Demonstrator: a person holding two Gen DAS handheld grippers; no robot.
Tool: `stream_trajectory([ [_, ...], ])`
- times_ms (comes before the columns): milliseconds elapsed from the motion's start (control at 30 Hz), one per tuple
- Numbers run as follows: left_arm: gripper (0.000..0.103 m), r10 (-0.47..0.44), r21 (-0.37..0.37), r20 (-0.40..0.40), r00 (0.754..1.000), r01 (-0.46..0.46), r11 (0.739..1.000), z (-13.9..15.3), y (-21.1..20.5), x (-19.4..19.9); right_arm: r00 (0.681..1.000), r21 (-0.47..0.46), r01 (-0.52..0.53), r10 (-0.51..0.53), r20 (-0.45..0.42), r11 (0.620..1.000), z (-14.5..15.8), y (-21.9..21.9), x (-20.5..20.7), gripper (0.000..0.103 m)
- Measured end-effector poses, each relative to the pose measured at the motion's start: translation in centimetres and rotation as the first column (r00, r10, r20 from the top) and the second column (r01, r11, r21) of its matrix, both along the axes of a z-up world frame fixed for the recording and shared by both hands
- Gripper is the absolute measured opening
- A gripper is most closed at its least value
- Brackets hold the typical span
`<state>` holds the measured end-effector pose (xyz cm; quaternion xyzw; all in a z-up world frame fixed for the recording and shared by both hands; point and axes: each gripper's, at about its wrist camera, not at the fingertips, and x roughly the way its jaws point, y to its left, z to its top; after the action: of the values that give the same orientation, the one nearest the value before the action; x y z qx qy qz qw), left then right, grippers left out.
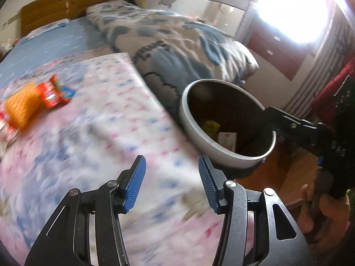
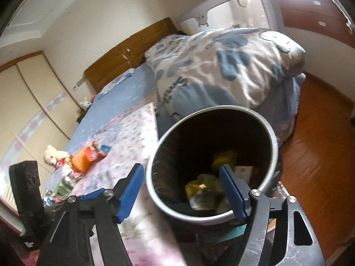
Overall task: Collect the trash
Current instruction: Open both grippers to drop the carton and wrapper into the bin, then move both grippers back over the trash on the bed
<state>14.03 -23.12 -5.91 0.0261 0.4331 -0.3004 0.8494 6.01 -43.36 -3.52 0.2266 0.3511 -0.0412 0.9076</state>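
Observation:
A round trash bin point(image 1: 206, 141) with a pale rim and dark inside stands beside the bed; it also shows in the right wrist view point(image 2: 271, 133). It holds yellow wrappers point(image 2: 224, 157) and a white paper point(image 1: 227, 140). Orange and red snack wrappers point(image 1: 33, 102) lie on the pink sheet, also in the right wrist view point(image 2: 85, 157). My left gripper point(image 1: 172, 184) is open and empty above the sheet. My right gripper point(image 2: 180, 190) is open, one finger outside the bin and one finger point(image 2: 233, 190) inside over the rim. It shows in the left wrist view point(image 1: 288, 122) reaching into the bin.
A folded blue-and-white quilt point(image 1: 177, 42) lies along the bed's right half. More small wrappers point(image 2: 63, 188) and a plush toy point(image 2: 53, 154) sit at the bed's left edge. A wooden headboard point(image 1: 73, 2), a dresser point(image 1: 281, 51) and wood floor point(image 2: 317, 166) surround the bed.

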Motion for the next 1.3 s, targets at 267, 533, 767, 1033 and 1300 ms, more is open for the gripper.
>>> stream_trajectory([
  [267,0.05,0.122,0.011,-0.002,0.993,-0.122,0.993,-1.0,6.9,-1.1,0.993,0.026,-0.117,0.117,-0.012,0.993,-1.0,5.9,0.9,0.078],
  [533,0.05,0.246,0.011,-0.012,0.969,-0.245,0.969,-1.6,13.3,-1.1,0.974,0.028,-0.223,0.224,-0.039,0.975,-2.4,11.0,2.3,0.078],
  [767,0.051,0.357,0.009,-0.027,0.934,-0.357,0.934,-2.2,18.7,-1.2,0.953,0.031,-0.298,0.299,-0.046,0.954,-3.1,15.0,3.5,0.078],
  [1033,0.051,0.462,0.009,-0.044,0.886,-0.462,0.887,-2.9,24.4,-1.2,0.924,0.04,-0.378,0.38,-0.05,0.925,-3.4,19.4,5.0,0.078],
  [1300,0.056,0.516,0.043,-0.047,0.855,-0.515,0.856,-3.4,28.3,0.0,0.897,0.052,-0.437,0.44,-0.052,0.898,-4.0,23.3,6.8,0.078],
])
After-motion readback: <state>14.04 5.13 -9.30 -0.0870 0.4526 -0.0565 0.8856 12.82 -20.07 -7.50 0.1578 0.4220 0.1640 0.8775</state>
